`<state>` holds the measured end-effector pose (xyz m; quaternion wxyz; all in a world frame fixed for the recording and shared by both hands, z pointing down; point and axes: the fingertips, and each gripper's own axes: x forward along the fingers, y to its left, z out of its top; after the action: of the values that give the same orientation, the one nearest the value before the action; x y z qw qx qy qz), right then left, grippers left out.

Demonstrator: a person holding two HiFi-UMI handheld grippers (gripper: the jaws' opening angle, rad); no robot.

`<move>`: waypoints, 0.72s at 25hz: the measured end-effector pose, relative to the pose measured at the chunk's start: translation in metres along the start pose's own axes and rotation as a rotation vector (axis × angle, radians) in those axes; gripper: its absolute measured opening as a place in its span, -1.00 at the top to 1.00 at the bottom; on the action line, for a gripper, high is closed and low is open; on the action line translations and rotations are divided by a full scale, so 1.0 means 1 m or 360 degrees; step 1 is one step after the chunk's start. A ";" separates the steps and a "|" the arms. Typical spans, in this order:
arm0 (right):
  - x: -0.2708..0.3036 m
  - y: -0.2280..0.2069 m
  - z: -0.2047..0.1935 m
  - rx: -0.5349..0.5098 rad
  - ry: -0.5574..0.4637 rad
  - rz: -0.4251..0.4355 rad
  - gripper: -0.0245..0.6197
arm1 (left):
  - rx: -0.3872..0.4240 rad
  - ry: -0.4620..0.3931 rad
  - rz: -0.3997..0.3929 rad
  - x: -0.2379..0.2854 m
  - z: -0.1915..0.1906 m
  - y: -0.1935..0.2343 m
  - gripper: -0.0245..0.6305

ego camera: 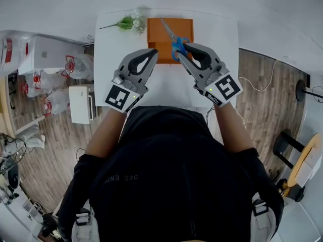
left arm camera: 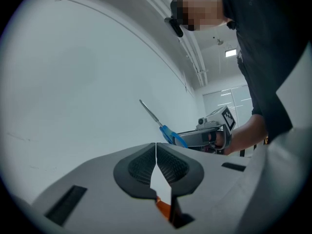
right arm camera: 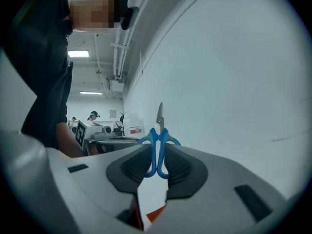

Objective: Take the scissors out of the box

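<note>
Two of: grippers, i.e. left gripper (left arm camera: pixel 156 147) and right gripper (right arm camera: pixel 157 152)
One each: scissors (ego camera: pixel 175 40), orange box (ego camera: pixel 157 34), flower sprig (ego camera: pixel 128 23), white table (ego camera: pixel 166 84)
Scissors: blue handles sitting between the right gripper's pads, blades sticking out past its tips, hanging over the box
Right gripper: pinching the handles
Left gripper: jaws pressing together on nothing, tips just beside the scissors' handles
Hands: both holding level, side by side, tips converging over the box's near edge

On the desk (ego camera: pixel 166 87) the box (ego camera: pixel 157 32) sits at the far edge, a flower sprig (ego camera: pixel 130 22) just left, the scissors (ego camera: pixel 171 34) above it.
</note>
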<state>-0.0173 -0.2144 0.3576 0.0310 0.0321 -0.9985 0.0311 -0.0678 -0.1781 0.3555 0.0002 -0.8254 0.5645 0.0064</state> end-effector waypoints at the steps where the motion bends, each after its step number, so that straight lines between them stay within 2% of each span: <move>1: -0.001 0.002 0.006 -0.0004 -0.0033 -0.0017 0.64 | 0.0002 -0.0006 -0.0004 0.000 0.002 0.000 0.86; 8: -0.009 0.006 0.023 -0.0033 -0.0149 -0.0133 0.63 | -0.0002 -0.0017 -0.0030 -0.002 0.005 -0.004 0.86; 18: -0.014 0.002 0.013 -0.0034 -0.0129 -0.0186 0.64 | -0.0007 -0.0001 -0.0060 -0.002 0.001 -0.007 0.86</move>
<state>-0.0040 -0.2128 0.3434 -0.0073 0.0912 -0.9957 0.0174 -0.0616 -0.1738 0.3540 -0.0012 -0.8358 0.5490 0.0080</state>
